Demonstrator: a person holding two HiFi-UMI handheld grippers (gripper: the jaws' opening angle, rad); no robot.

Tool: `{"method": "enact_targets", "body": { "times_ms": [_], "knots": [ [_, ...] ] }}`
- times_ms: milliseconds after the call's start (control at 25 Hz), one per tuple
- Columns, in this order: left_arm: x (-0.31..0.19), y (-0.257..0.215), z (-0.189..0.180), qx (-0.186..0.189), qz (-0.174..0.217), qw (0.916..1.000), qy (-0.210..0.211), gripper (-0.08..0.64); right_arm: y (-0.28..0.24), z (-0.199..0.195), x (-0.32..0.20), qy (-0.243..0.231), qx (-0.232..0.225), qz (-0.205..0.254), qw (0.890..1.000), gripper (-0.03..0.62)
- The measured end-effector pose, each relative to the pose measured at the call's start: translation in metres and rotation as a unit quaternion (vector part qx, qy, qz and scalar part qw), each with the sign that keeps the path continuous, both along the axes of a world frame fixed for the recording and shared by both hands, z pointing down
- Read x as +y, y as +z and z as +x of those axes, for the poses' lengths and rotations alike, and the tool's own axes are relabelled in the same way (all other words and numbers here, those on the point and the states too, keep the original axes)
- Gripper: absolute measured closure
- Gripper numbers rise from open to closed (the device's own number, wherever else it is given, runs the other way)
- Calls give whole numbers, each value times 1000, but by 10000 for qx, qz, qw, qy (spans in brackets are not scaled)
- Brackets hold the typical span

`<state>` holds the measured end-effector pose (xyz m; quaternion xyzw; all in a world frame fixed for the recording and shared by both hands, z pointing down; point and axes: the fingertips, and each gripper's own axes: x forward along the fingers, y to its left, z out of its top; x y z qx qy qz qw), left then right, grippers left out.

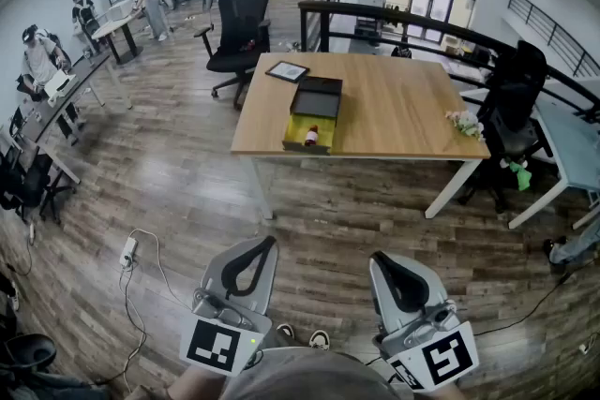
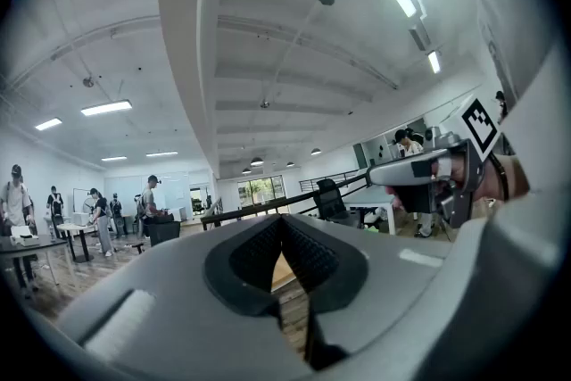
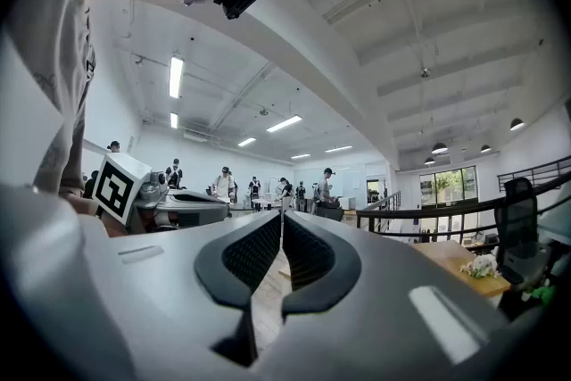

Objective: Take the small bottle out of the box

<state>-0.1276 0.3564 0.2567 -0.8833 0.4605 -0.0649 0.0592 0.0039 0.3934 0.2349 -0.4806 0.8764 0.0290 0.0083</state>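
Observation:
Far ahead in the head view a wooden table (image 1: pixel 394 112) carries an open box (image 1: pixel 307 132) with a yellow lining, its black lid (image 1: pixel 317 97) folded back. A small bottle (image 1: pixel 310 137) with a red band lies inside the box. My left gripper (image 1: pixel 265 244) and right gripper (image 1: pixel 379 259) are held low near my body, well short of the table. Both point toward it with jaws shut and nothing between them. The left gripper view shows its own closed jaws (image 2: pixel 282 219); the right gripper view shows the same (image 3: pixel 282 214).
A dark framed panel (image 1: pixel 287 70) lies on the table behind the box, and a small flower bunch (image 1: pixel 466 123) sits at its right edge. Black office chairs (image 1: pixel 239 28) stand behind and to the right. A power strip (image 1: pixel 128 249) with cables lies on the floor at left. Several people work at desks far left.

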Motion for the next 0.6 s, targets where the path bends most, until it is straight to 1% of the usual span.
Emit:
{"method": "enact_targets", "body": {
  "times_ms": [120, 280, 440, 600],
  "knots": [
    [-2, 1, 3, -18, 47, 10000, 15, 560, 2, 2, -1, -4, 39, 11, 10000, 574],
    [-3, 1, 7, -18, 13, 10000, 19, 560, 5, 8, -4, 18, 103, -28, 9999, 574],
    [-3, -3, 14, 112, 19, 9999, 84, 560, 8, 13, -7, 32, 142, -88, 9999, 574],
    [-4, -6, 13, 210, 60, 9998, 8, 560, 7, 15, -8, 18, 156, -56, 9999, 574]
  ]
}}
